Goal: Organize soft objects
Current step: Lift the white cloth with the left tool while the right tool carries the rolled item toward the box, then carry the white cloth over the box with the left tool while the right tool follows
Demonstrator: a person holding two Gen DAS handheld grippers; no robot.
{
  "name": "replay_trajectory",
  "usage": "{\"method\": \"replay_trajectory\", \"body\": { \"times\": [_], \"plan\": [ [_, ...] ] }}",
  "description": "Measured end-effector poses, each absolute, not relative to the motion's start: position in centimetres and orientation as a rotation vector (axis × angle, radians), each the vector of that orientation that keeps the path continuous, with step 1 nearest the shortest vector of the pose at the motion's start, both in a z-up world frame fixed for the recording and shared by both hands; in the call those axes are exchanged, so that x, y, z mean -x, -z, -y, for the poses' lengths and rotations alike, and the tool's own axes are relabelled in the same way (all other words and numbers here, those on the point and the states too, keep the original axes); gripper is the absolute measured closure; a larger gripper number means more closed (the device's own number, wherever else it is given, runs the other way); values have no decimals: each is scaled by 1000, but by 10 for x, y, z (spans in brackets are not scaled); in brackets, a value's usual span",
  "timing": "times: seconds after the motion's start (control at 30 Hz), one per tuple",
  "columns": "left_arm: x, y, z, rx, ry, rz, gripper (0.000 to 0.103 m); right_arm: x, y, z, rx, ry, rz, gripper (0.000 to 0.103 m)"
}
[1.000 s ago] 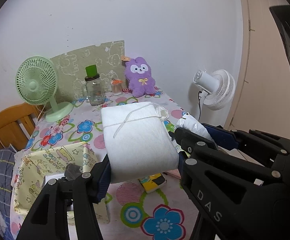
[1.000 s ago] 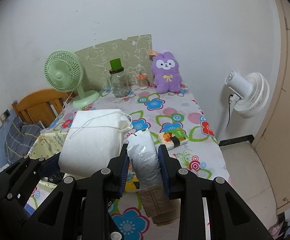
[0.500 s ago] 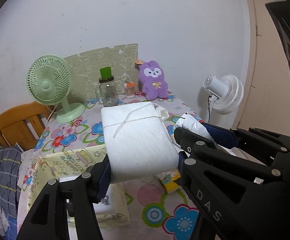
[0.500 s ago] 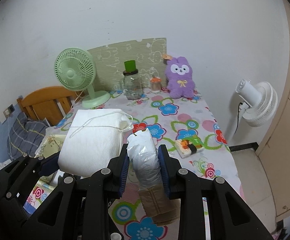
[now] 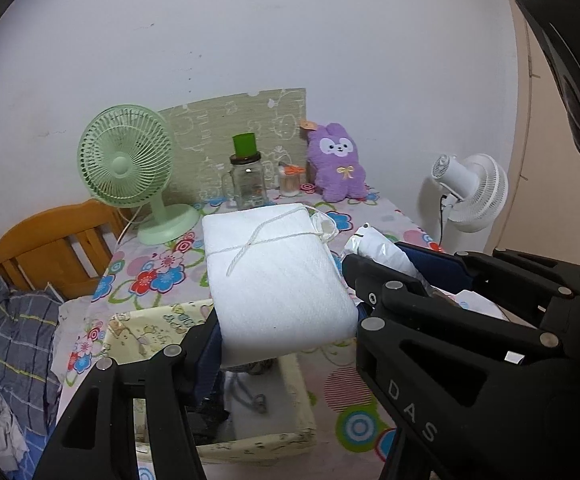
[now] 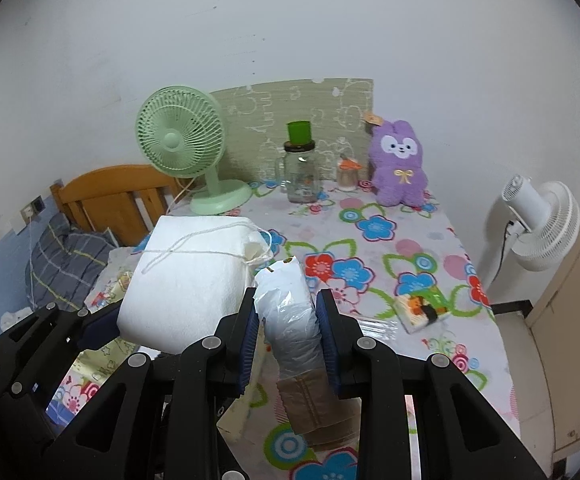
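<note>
Bundles fill both our grippers above the flowered table. Our left gripper stands about half open, its pads pressing both sides of a white cloth bundle tied round with white string, so the bundle is held up in the air over a pale yellow fabric box that sits at the near edge of the table. Our right gripper is drawn in as far as it goes, clamped on a plastic-wrapped roll with a brown folded piece hanging out of its lower end. The two loads ride side by side, the white cloth bundle to the left of the roll and just beside it; whether they touch we cannot tell. Inside the box we make out something dark and a bit of grey cord, too shadowed to name. Further along the table lies a small printed packet, well apart from both grippers. At the far end, against the wall, stand a green desk fan, a glass jar with a green cup on its lid, a smaller jar and a purple plush rabbit. A white floor fan stands off the right side of the table, and a wooden chair back shows to the left with checked cloth heaped in front of it.
</note>
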State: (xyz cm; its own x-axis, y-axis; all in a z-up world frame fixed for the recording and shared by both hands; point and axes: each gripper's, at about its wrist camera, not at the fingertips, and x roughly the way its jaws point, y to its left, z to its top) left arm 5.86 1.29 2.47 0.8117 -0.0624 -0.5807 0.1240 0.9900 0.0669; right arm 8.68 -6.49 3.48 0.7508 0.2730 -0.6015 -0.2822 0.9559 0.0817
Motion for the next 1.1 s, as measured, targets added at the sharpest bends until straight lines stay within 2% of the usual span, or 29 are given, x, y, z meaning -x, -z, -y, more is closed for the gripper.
{"method": "replay_trajectory", "body": {
  "times": [1.1],
  "plan": [
    [-73, 18, -112, -39, -52, -718, 39, -119, 9, -44, 89, -463, -752, 71]
  ]
}}
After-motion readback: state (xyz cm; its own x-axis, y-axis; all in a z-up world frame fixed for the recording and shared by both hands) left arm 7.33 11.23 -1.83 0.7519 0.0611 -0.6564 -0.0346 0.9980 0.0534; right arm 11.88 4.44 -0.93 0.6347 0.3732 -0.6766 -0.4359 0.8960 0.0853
